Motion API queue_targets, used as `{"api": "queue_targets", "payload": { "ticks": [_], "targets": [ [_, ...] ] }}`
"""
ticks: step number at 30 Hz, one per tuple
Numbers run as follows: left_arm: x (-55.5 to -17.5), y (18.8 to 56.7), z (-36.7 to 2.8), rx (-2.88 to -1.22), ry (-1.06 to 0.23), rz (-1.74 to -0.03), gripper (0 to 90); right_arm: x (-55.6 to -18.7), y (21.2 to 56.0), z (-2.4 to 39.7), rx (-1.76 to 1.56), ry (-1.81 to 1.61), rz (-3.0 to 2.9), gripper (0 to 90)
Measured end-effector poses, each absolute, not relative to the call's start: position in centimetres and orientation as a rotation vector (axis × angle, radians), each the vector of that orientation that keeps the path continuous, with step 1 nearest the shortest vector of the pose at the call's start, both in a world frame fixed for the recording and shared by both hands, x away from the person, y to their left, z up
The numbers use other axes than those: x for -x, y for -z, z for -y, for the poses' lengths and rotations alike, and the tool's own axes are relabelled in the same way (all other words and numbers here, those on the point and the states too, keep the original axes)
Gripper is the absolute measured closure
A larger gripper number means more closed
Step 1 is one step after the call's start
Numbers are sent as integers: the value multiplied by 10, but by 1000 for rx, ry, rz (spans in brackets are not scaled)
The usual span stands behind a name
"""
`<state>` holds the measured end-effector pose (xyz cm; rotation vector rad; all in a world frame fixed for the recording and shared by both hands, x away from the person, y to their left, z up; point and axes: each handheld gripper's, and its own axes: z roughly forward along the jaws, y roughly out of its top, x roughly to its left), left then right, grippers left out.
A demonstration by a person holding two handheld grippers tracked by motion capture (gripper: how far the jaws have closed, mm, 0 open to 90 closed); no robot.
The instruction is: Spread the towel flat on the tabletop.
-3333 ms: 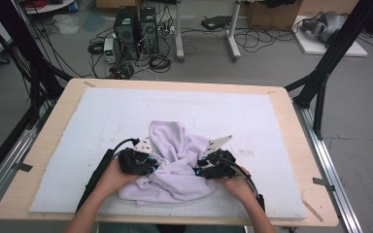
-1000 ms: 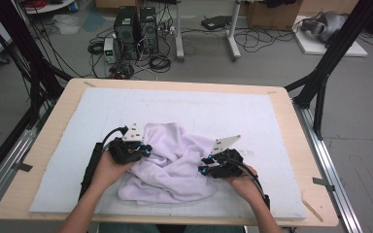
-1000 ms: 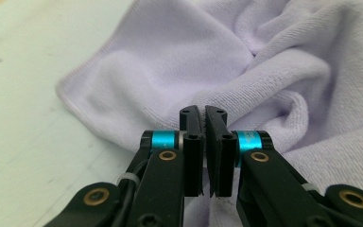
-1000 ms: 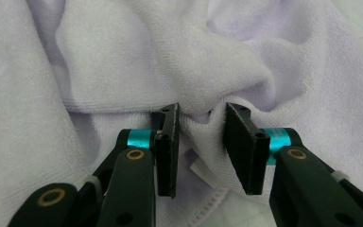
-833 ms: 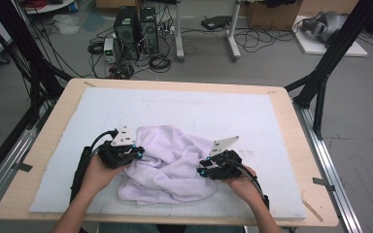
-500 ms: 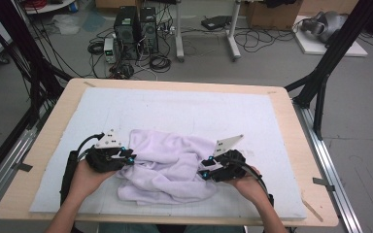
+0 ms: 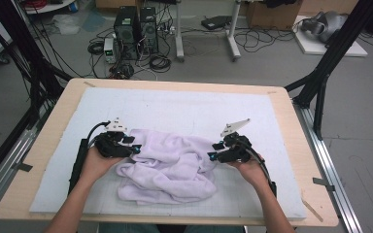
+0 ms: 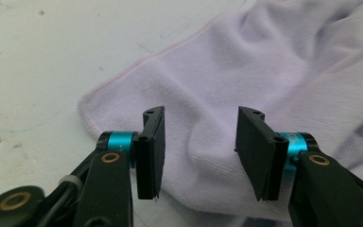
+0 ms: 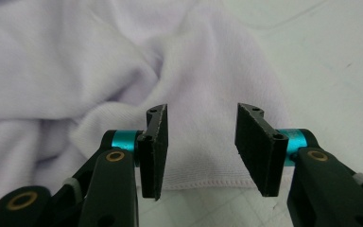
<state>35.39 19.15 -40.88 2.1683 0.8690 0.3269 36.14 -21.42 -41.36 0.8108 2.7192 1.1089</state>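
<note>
The counter (image 7: 291, 145), under a white mat (image 7: 175, 104), carries a lilac towel (image 7: 170, 167) lying rumpled between the two tongs. The job looks like spreading or flattening that towel, and by my reading it is early: the cloth is drawn out sideways but is bunched and folded over itself through the middle, so most of the smoothing is left.

The left tongs (image 7: 135, 145) sit at the towel's left end. In the left gripper view the left tongs (image 8: 199, 149) stand about half open over a rounded corner of the towel (image 8: 246, 71), pads clear of the cloth, holding nothing; the jaws have just been opening. The right tongs (image 7: 212, 155) sit at the towel's right end. In the right gripper view the right tongs (image 9: 201, 149) stand likewise half open above a hemmed edge of the towel (image 9: 75, 66), gripping nothing.

Compared with a few seconds ago, the tongs were close together, bunching the cloth; now they are well apart and the towel is wider.
</note>
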Motion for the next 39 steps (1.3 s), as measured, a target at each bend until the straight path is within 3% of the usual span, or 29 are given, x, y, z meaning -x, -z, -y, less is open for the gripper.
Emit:
{"api": "queue_targets", "payload": {
  "ticks": [8, 11, 16, 21, 27, 34, 39],
  "targets": [
    [-366, 426, -189, -2244, -317, -945, 524, -367, 430, 204, -817, -966, -2764, 554],
    [-366, 432, -185, -2272, -323, -948, 535, -367, 431, 204, -829, -961, -2752, 597],
    [-365, 431, -184, -2274, -332, -940, 623, -369, 431, 205, -820, -953, -2729, 734],
    [-364, 431, -181, -2285, -318, -909, 795, -371, 432, 205, -809, -961, -2736, 856],
    [-361, 426, -183, -2281, -339, -899, 849, -371, 428, 207, -793, -1002, -2738, 873],
    [-358, 400, -197, -2121, -412, -915, 856, -373, 405, 212, -754, -1064, -2693, 874],
    [-375, 373, -201, -2046, -510, -947, 859, -390, 378, 213, -720, -1025, -2649, 877]
  ]
}}
